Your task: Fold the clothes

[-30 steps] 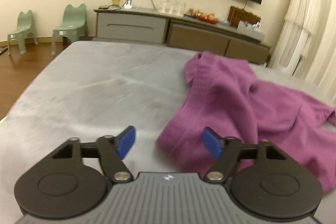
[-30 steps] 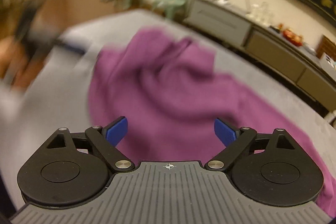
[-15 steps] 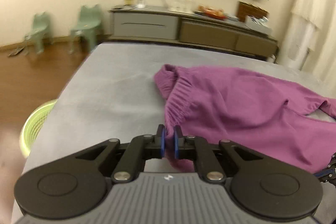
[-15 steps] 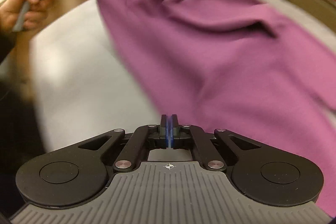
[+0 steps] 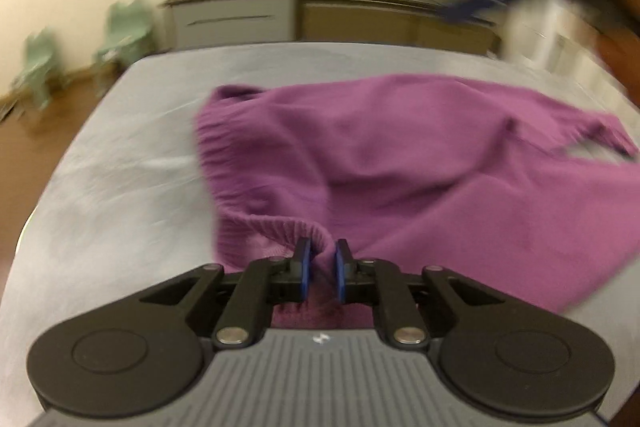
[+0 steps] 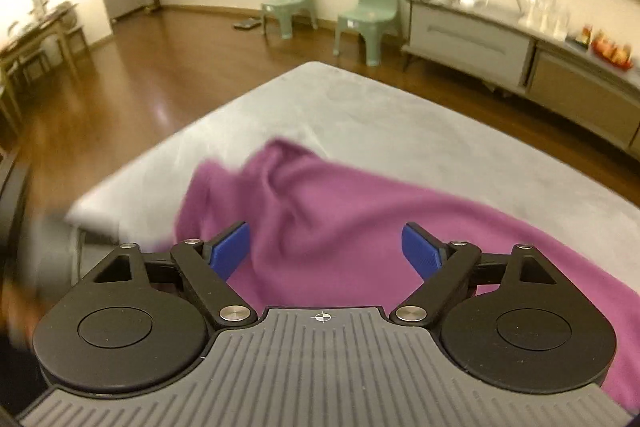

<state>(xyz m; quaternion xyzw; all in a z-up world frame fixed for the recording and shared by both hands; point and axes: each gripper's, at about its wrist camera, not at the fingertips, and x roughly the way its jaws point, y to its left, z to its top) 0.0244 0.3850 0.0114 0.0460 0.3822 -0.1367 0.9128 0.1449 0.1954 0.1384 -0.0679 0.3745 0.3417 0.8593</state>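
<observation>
Purple knit trousers (image 5: 400, 155) lie spread on the grey bed (image 5: 120, 167). My left gripper (image 5: 320, 267) pinches the ribbed waistband between its blue pads; its jaws are opening slightly while the fold is still squeezed between them. In the right wrist view the trousers (image 6: 320, 203) run from the bed's near corner off to the right. My right gripper (image 6: 326, 251) hovers above the cloth, its jaws opening wide with nothing between the pads. The left view shows that gripper only as a dark blur at the top right.
Two green chairs (image 6: 368, 11) and a long grey sideboard (image 6: 472, 35) stand on the wooden floor beyond the bed (image 6: 400, 123). A blurred grey shape and a hand (image 6: 52, 243) show at the left edge of the right wrist view.
My left gripper shut on the waistband and drew it toward the bed's near side. My right gripper shut briefly, then opened wide again and rose away from the cloth.
</observation>
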